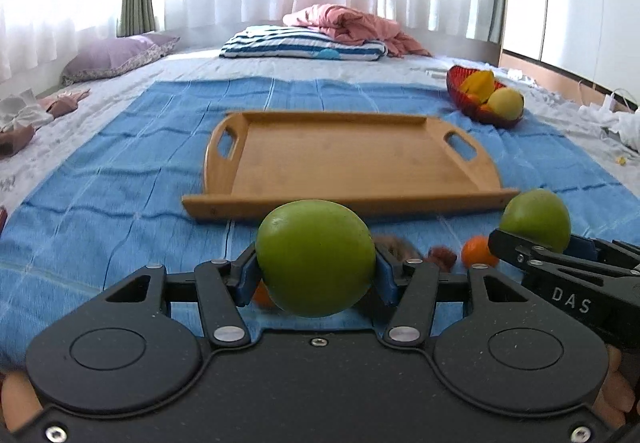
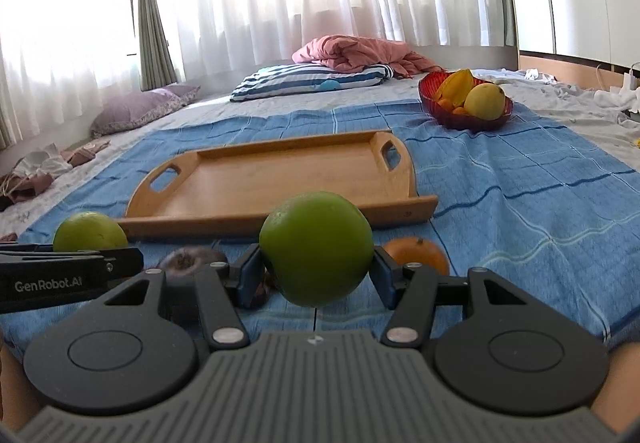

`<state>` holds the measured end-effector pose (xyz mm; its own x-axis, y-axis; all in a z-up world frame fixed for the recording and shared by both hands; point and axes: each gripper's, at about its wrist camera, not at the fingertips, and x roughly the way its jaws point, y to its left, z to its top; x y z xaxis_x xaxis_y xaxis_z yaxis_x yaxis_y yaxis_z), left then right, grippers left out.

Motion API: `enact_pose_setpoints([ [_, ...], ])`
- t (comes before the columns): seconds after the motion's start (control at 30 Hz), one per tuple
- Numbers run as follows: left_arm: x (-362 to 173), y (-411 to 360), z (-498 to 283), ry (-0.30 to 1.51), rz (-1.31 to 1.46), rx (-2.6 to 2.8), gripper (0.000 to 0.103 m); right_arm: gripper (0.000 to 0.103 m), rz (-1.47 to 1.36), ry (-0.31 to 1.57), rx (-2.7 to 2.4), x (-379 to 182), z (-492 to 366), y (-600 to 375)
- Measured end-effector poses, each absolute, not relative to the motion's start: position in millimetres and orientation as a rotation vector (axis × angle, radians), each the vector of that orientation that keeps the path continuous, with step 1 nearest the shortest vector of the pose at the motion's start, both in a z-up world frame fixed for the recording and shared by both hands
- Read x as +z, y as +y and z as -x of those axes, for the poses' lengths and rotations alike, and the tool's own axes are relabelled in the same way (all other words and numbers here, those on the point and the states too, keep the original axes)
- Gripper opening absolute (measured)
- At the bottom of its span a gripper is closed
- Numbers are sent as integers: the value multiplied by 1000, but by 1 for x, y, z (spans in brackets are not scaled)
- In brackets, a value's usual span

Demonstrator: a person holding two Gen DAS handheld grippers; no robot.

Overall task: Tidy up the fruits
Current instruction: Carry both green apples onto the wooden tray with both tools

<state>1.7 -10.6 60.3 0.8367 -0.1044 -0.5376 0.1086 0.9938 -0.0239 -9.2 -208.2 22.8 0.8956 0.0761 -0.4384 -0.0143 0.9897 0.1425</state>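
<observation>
My left gripper [image 1: 316, 271] is shut on a green apple [image 1: 316, 257], held above the blue cloth in front of the wooden tray [image 1: 344, 163]. My right gripper [image 2: 316, 267] is shut on a second green apple [image 2: 316, 247]; it also shows at the right of the left wrist view [image 1: 536, 219]. The left apple shows in the right wrist view [image 2: 90, 231]. An orange [image 2: 416, 253] and a dark brown fruit [image 2: 192, 259] lie on the cloth below the grippers. The tray [image 2: 260, 179] holds nothing.
A red bowl [image 2: 464, 115] with a yellow fruit, a starfruit and small oranges stands behind the tray on the right. A striped pillow [image 1: 300, 45], a pink blanket [image 1: 352, 23] and a purple pillow [image 1: 120, 57] lie further back.
</observation>
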Motion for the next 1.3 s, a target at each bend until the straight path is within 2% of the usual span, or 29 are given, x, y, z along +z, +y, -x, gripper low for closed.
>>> enact_pose_setpoints([
  [0.47,92,15,-97,636,39,-88,54,60,-186,555,109,61,-79,-239],
  [0.73,80,23,-155,753,77,-76,54,60,-216,742,117,54,-145,-251],
  [1.3,50,24,-195,848,74,-34,54,60,-180,879,74,29,-184,-246],
])
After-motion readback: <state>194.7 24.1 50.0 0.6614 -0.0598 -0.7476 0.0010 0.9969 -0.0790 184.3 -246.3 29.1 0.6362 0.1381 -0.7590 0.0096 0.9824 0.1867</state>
